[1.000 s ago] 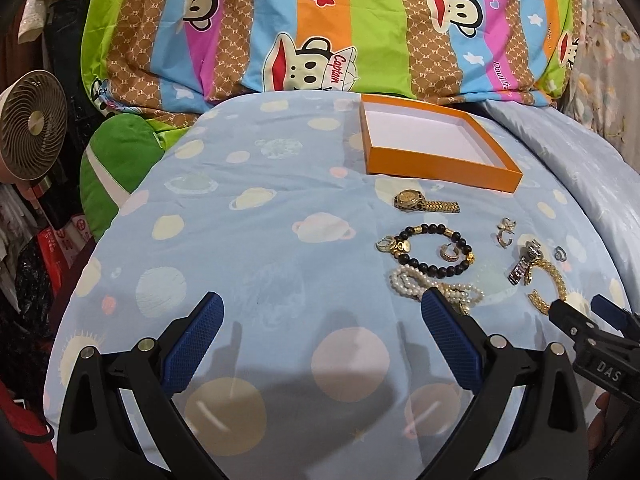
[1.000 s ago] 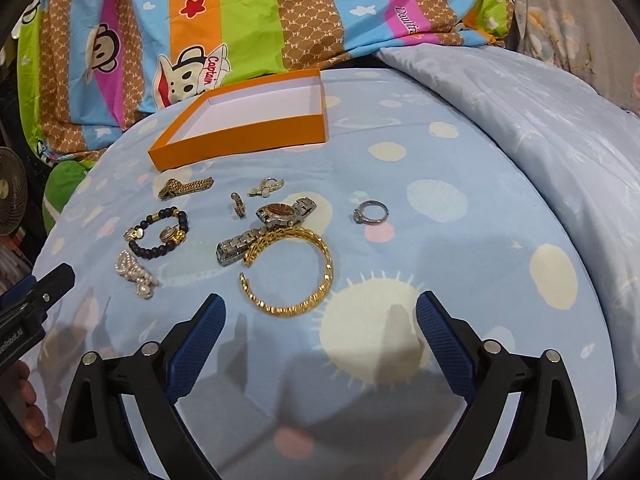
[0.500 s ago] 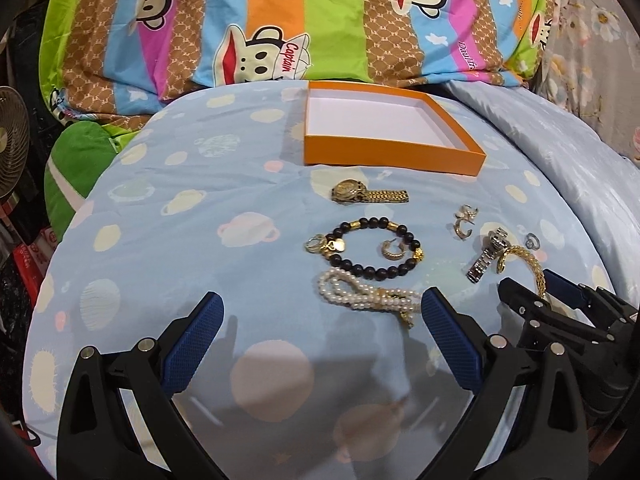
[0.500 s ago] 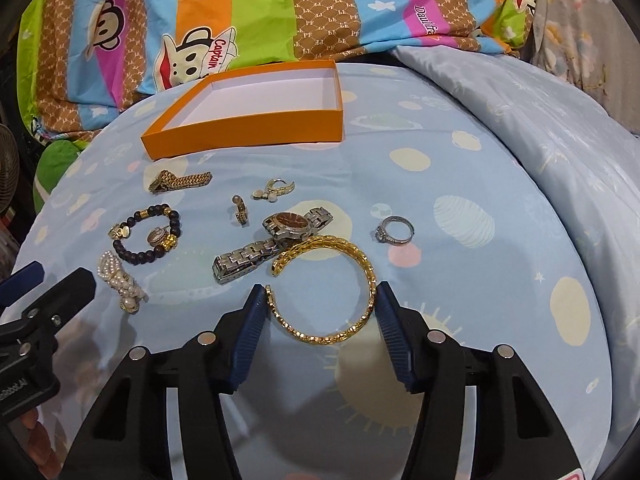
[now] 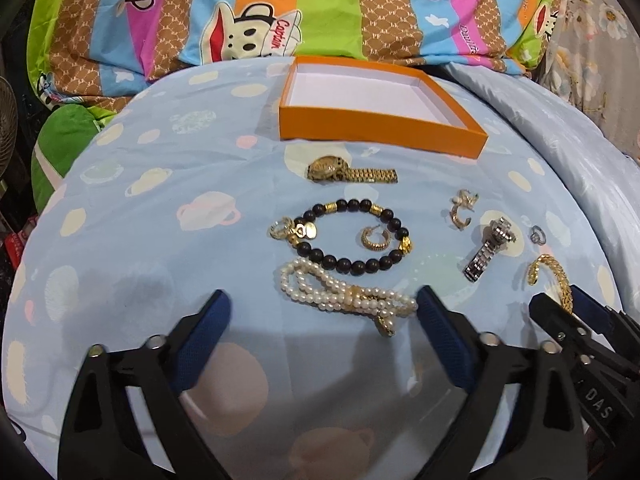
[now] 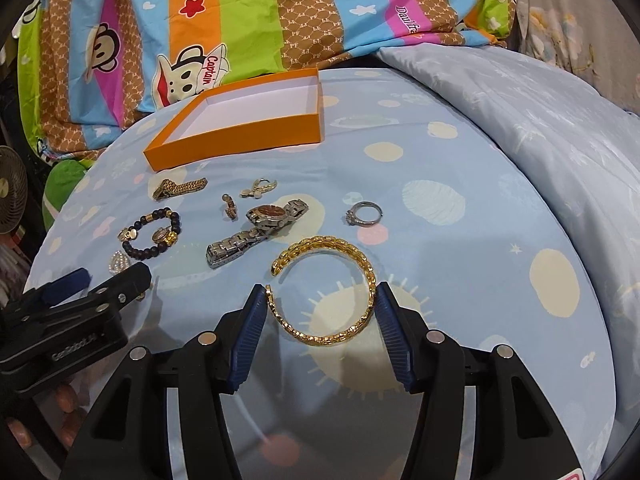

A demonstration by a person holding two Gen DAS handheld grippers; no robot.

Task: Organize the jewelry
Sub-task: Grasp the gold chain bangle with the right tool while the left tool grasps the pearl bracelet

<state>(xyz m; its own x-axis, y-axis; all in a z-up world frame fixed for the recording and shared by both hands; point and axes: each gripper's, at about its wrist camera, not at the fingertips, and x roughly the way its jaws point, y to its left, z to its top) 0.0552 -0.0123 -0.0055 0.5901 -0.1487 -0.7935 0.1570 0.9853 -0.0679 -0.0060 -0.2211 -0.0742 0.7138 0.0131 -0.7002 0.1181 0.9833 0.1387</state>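
One orange box [image 5: 380,136] empty; right tongs [image 6: 320,300] clamp gold bangle [image 6: 324,292]; left tongs [image 5: 320,312] wide, closing, nothing gripped.

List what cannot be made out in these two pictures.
- Right wrist view: white pearl bracelet, mostly behind the left gripper, whose jaws have just been closing with it between them.
- Left wrist view: open gold chain-link bangle, near half behind the right gripper, whose jaws have just been closing onto it.
- Left wrist view: small silver ring, its stone too small.
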